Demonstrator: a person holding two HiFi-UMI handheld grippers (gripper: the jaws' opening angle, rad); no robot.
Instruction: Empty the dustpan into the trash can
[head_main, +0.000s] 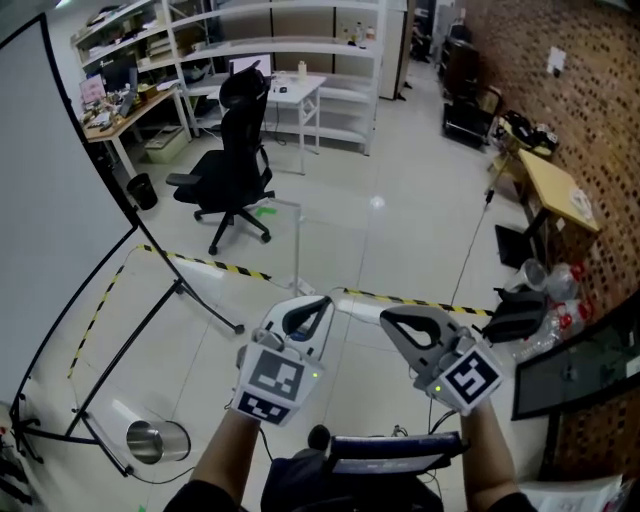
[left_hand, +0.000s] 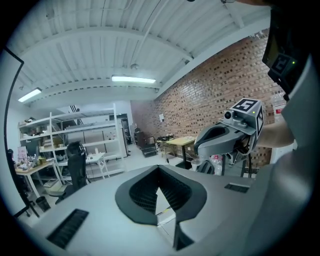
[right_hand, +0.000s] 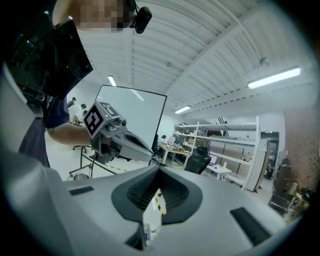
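Observation:
My left gripper (head_main: 322, 301) and right gripper (head_main: 388, 318) are held side by side at chest height, pointing forward over the floor. Both are shut with nothing between the jaws. In the left gripper view my left gripper (left_hand: 159, 172) shows closed jaws, and the right gripper (left_hand: 201, 145) hangs just to its right. In the right gripper view my right gripper (right_hand: 159, 174) is closed too, with the left gripper (right_hand: 149, 155) beside it. A shiny metal trash can (head_main: 156, 441) stands on the floor at my lower left. No dustpan shows in any view.
A black office chair (head_main: 232, 150) stands ahead. Yellow-and-black tape (head_main: 215, 266) crosses the floor. A whiteboard (head_main: 50, 190) on a black stand (head_main: 160, 315) is at left. A yellow table (head_main: 556, 186) and a heap of plastic bottles (head_main: 560, 300) line the brick wall at right.

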